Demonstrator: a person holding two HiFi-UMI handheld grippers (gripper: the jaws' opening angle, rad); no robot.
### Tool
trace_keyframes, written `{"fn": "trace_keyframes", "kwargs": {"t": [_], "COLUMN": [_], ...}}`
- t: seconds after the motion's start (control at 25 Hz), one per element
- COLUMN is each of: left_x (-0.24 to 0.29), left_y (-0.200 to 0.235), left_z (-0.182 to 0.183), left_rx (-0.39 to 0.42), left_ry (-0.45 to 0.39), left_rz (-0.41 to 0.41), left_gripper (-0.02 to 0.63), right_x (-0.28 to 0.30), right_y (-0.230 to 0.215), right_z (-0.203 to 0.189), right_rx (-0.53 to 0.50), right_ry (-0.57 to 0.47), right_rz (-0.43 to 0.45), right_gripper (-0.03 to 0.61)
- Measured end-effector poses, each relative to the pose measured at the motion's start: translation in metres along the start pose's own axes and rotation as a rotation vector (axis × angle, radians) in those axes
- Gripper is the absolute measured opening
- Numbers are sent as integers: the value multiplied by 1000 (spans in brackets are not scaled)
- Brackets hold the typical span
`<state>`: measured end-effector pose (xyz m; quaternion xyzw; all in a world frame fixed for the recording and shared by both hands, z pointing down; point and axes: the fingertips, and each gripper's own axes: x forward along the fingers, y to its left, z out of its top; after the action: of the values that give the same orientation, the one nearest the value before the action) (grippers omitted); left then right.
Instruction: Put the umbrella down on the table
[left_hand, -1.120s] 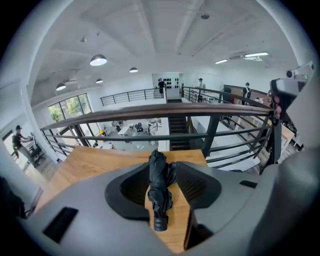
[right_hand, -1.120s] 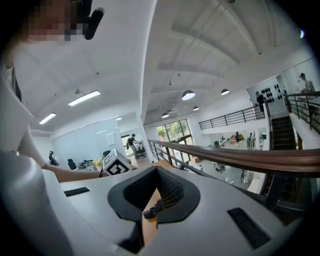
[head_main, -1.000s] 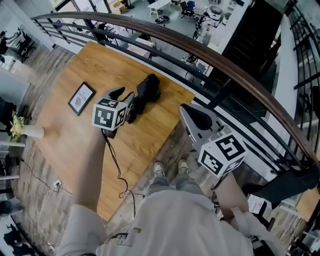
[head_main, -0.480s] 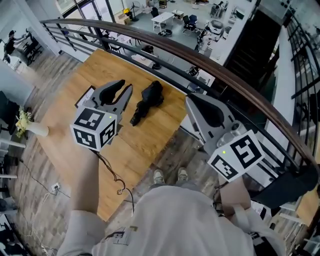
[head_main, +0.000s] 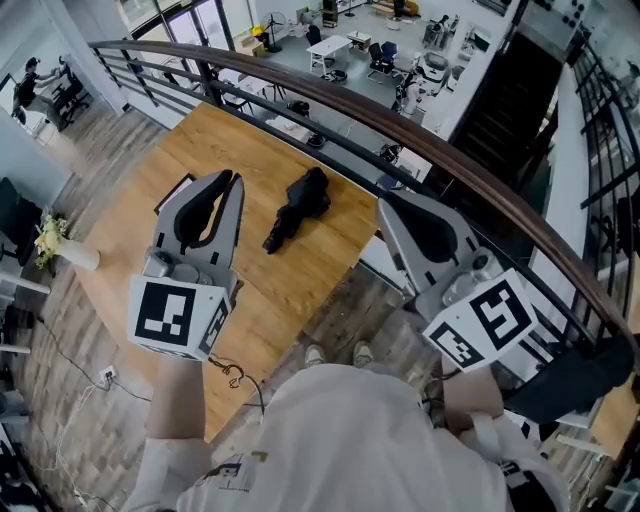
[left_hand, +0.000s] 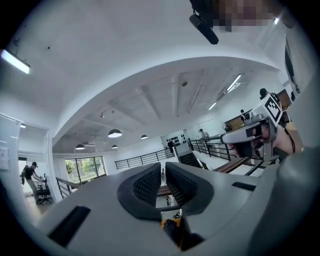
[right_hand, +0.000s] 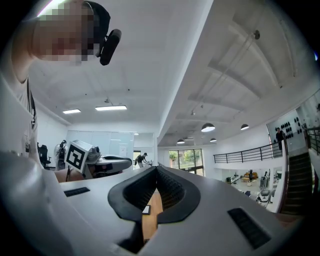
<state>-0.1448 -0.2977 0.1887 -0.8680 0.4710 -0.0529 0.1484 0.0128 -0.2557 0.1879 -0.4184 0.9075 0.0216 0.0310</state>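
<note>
Black folded fabric umbrella (head_main: 296, 207) left lying flat on the pale wooden table (head_main: 290, 275), near its far edge by the railing, touched by nothing. Had sat right beside the left gripper (head_main: 231, 180) a second before; since then lifted that gripper up and well clear, jaws closing to a narrow slit with nothing between them. Raised the right gripper (head_main: 384, 204) as well, jaws pressed together and empty. Judged the set-down done, with only the withdrawal left.

Umbrella (head_main: 297, 206) on table (head_main: 300, 272) — near railing (head_main: 420, 118).
</note>
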Motion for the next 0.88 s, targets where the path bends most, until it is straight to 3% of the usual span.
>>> {"fn": "trace_keyframes", "kwargs": {"t": [0.24, 0.48, 0.88], "left_x": [-30, -42, -39], "left_y": [-9, -17, -39], "left_z": [-2, -16, -68], "left_rx": [-17, 32, -83], "left_ry": [-16, -2, 107], "left_rz": [25, 44, 22], "left_gripper": [41, 35, 23], "right_x": [-10, -20, -23], "right_y": [4, -1, -1], "right_z": [1, -4, -48], "right_rx": [1, 10, 56], "right_ry": [-21, -18, 82], "right_rz": [1, 3, 29], "right_gripper": [28, 28, 28]}}
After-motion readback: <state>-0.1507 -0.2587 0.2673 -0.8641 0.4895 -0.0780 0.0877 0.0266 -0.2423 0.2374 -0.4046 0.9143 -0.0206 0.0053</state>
